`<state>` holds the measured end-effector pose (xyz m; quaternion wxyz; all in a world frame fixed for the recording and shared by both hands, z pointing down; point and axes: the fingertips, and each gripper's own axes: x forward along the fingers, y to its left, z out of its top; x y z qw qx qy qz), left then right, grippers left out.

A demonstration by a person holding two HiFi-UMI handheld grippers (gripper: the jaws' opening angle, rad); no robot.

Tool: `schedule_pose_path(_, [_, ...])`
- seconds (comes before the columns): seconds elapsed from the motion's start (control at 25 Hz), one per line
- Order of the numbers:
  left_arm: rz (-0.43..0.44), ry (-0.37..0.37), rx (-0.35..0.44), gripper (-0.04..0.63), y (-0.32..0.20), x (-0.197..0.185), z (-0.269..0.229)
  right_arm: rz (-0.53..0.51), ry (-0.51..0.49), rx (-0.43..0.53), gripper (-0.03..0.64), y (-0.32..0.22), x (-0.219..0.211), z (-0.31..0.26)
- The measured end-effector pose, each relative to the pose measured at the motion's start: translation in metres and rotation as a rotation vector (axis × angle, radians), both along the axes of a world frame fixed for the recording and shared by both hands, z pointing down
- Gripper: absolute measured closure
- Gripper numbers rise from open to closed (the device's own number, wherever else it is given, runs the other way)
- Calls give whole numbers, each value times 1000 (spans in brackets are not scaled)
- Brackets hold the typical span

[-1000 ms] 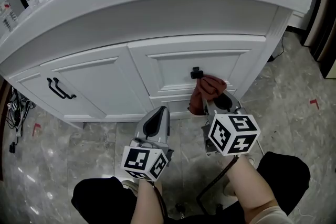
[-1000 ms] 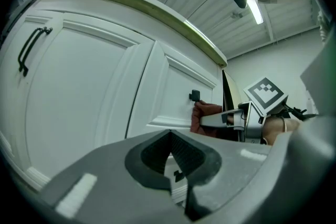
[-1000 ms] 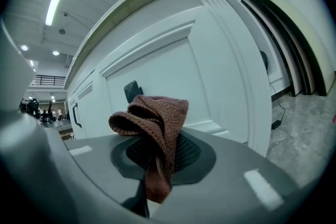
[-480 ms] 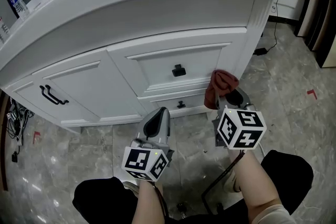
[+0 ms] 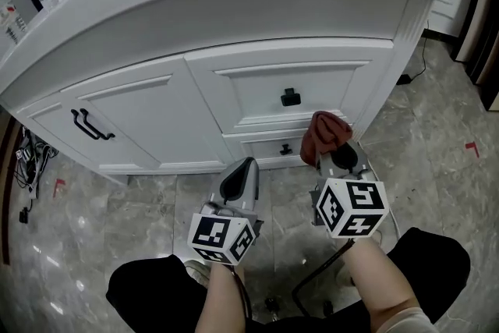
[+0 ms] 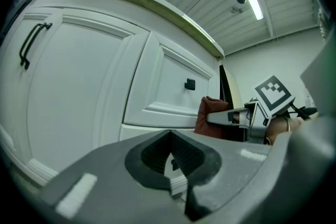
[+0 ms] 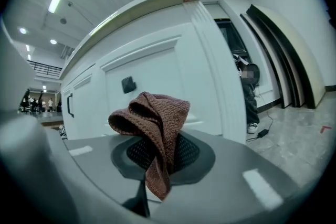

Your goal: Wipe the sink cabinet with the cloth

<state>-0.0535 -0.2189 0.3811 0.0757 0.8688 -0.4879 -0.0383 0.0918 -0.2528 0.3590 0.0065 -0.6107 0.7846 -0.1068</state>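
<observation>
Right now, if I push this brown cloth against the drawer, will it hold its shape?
Probably not: the cloth droops in loose folds from the right gripper pinching it. Its knitted texture suggests it is light and would likely bunch flat against the drawer front rather than slip.

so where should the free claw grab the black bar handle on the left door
Mid-span of the bar handle, coming straight at the door front with jaws either side. It is a slim upright bar standing off the door, fixed at both ends.
</observation>
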Motion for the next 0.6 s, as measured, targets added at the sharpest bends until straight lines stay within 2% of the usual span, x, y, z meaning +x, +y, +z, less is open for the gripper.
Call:
schedule_pose_path(0.28, [-69,-26,-8,595,6,-50,17,-229,56,-39,535,4,-109,42])
schedule_pose_path(0.6, [-64,-46,21,595,13,-82,24,-301,51,-84,535,-10,-172,74])
